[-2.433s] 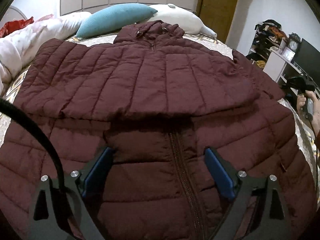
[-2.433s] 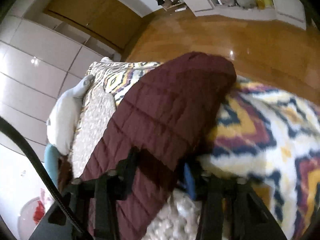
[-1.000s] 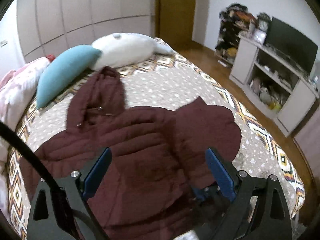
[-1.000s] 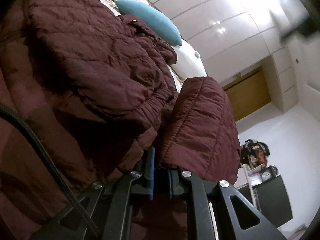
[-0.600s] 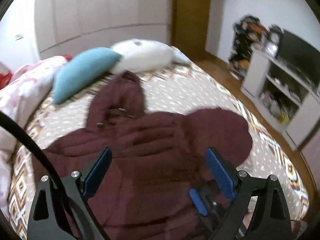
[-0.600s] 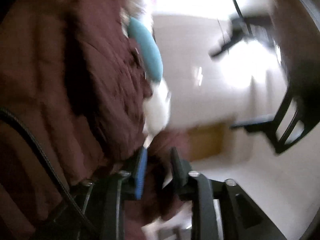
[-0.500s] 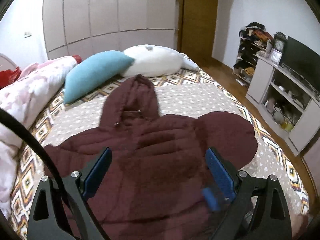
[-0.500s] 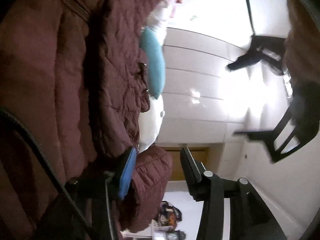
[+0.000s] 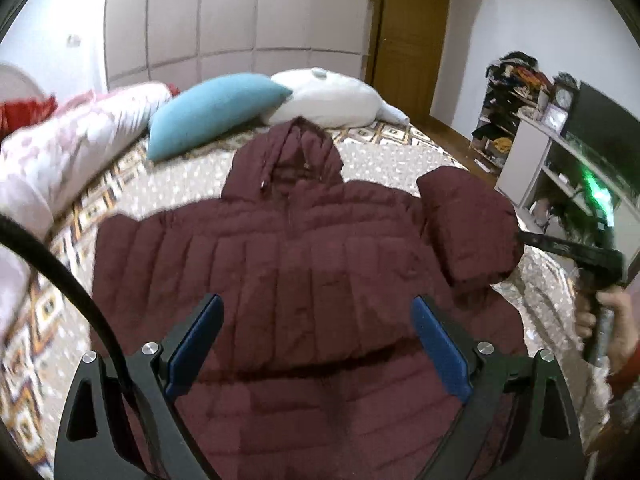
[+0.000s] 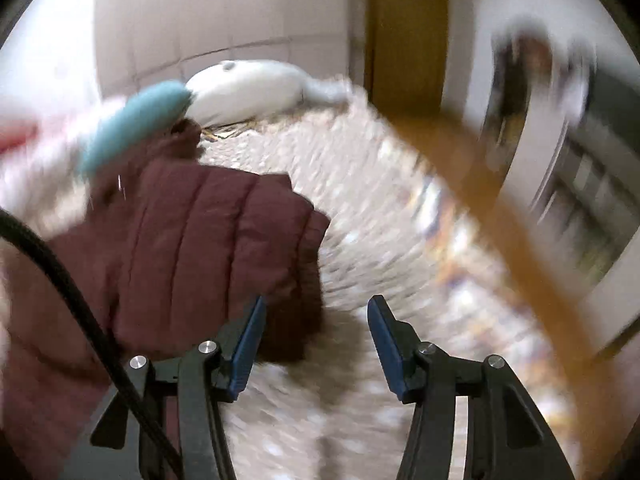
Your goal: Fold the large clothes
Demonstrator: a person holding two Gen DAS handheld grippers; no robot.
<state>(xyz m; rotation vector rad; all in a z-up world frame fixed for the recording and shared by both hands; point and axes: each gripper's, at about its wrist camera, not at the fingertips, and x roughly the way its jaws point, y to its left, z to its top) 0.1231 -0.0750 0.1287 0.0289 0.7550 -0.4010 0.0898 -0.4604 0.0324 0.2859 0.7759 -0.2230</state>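
Note:
A maroon puffer jacket [image 9: 304, 256] lies flat on the patterned bedspread [image 9: 404, 152], hood towards the pillows. Its right sleeve [image 9: 464, 224] is folded back onto itself at the jacket's right edge. My left gripper [image 9: 316, 344] hovers open above the lower front of the jacket, with nothing between its blue pads. In the blurred right wrist view, my right gripper [image 10: 316, 332] is off the sleeve [image 10: 200, 248], which lies just left of its left pad. Its jaws are opening with only bedspread [image 10: 360, 220] showing between them. A hand [image 9: 600, 316] holds that gripper [image 9: 528, 239] at the bed's right side.
A blue pillow [image 9: 216, 112], a white plush cushion [image 9: 324, 96] and a pink quilt [image 9: 72, 136] line the head and left of the bed. A white TV unit [image 9: 556, 172] with a screen, a cluttered shelf [image 9: 508, 100] and a wooden door [image 9: 408, 36] stand to the right.
The right gripper has let go of the sleeve, opened, rolled upright and drawn back to the bed's right side. The left gripper has shifted sideways, so the jacket now sits centred in its view.

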